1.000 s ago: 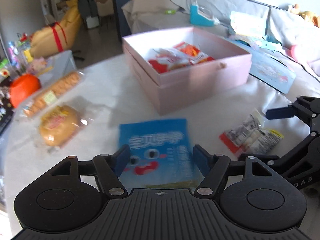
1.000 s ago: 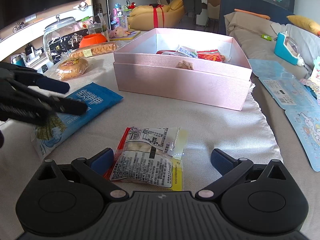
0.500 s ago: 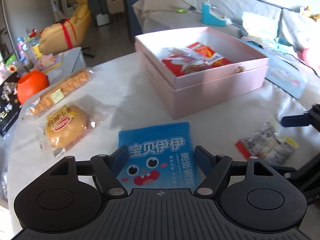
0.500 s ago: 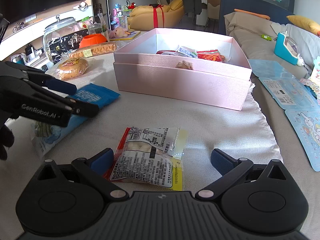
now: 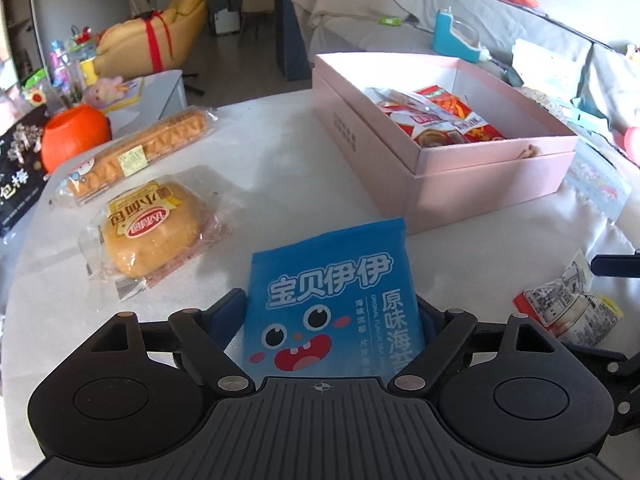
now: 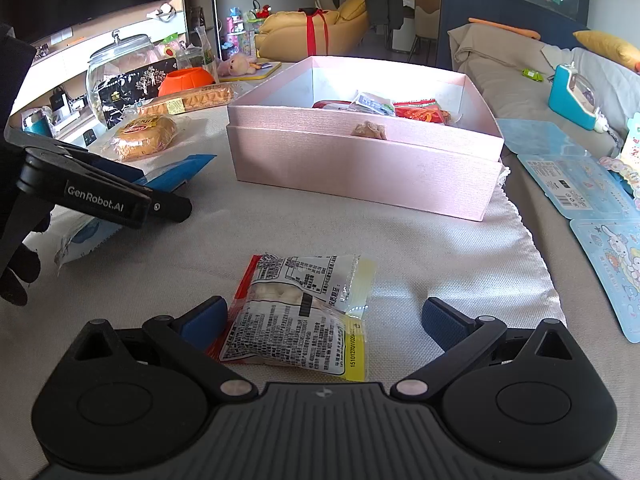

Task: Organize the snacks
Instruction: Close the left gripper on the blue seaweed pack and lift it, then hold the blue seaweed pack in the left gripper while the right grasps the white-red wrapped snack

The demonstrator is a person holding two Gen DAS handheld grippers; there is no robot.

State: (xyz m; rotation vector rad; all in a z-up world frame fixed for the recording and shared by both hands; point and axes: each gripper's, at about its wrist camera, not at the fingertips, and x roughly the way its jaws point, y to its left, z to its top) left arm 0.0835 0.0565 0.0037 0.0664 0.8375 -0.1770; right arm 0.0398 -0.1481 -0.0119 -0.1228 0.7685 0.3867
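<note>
My left gripper (image 5: 334,318) is shut on a blue seaweed snack packet (image 5: 334,296) and holds it tilted up off the cloth; it also shows in the right wrist view (image 6: 176,174). My right gripper (image 6: 324,318) is open around a clear and red snack packet (image 6: 304,312) lying on the cloth, also seen in the left wrist view (image 5: 568,304). An open pink box (image 6: 360,168) with several snack packets (image 5: 440,116) inside stands behind.
A round bun in wrap (image 5: 150,232) and a long bread pack (image 5: 140,156) lie at the left. An orange bowl (image 5: 74,134) and a glass jar (image 6: 116,76) stand beyond. Blue sticker sheets (image 6: 580,184) lie right of the box.
My left gripper moved forward over the blue packet, closed on it and lifted its far end. The right gripper has not moved.
</note>
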